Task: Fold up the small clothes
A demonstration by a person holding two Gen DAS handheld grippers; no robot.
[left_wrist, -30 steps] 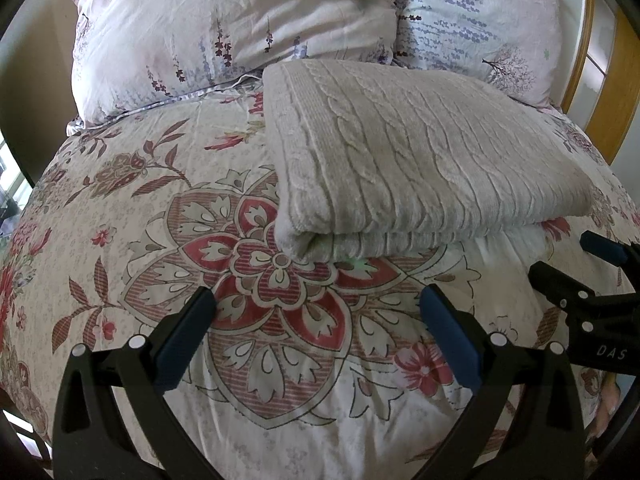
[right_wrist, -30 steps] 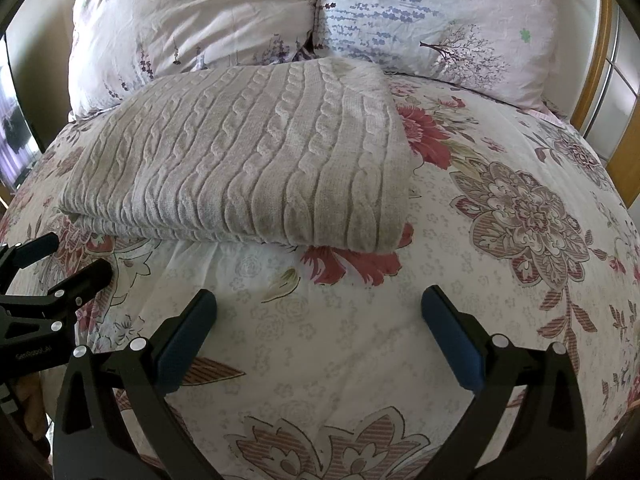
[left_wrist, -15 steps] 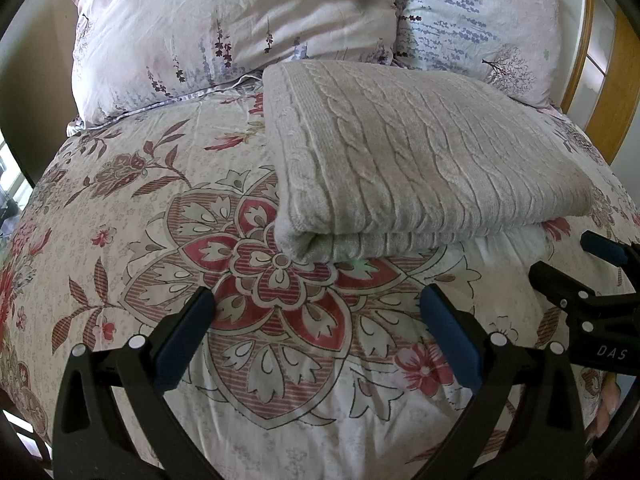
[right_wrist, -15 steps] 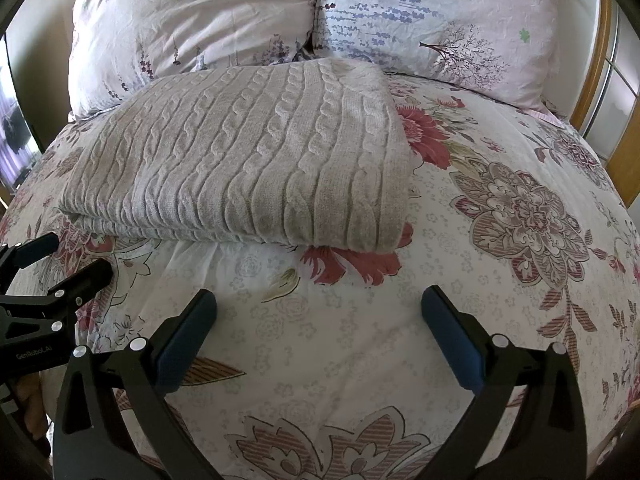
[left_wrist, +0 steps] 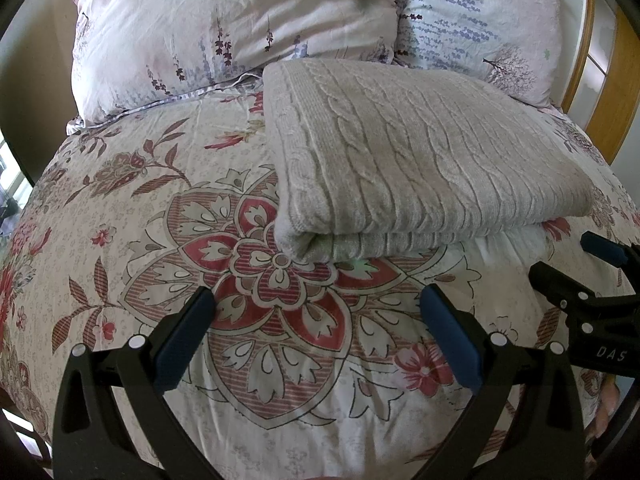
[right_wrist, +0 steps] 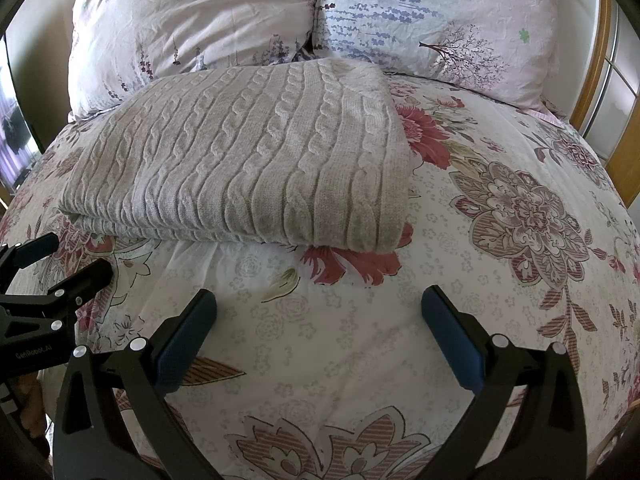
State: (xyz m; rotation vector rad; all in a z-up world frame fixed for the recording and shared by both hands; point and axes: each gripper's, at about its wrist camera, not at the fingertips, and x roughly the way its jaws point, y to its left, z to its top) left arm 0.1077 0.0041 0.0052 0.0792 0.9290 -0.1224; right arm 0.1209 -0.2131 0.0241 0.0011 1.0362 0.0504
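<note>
A cream cable-knit sweater (left_wrist: pixel 416 168) lies folded into a flat rectangle on the floral bedspread, its thick folded edge facing me. The right wrist view shows the same sweater (right_wrist: pixel 248 160) up and left of centre. My left gripper (left_wrist: pixel 318 304) hovers open over the bedspread just short of the sweater's near left corner, holding nothing. My right gripper (right_wrist: pixel 318 304) is also open and empty, a short way in front of the sweater's near right corner. Each gripper appears at the edge of the other's view: the right gripper (left_wrist: pixel 576 264), the left gripper (right_wrist: pixel 60 256).
The floral bedspread (left_wrist: pixel 160 240) covers the whole bed. Two flowered pillows (left_wrist: pixel 232 28) (right_wrist: pixel 440 20) lean at the head just behind the sweater. A wooden headboard frame (left_wrist: pixel 612 80) rises at the far right.
</note>
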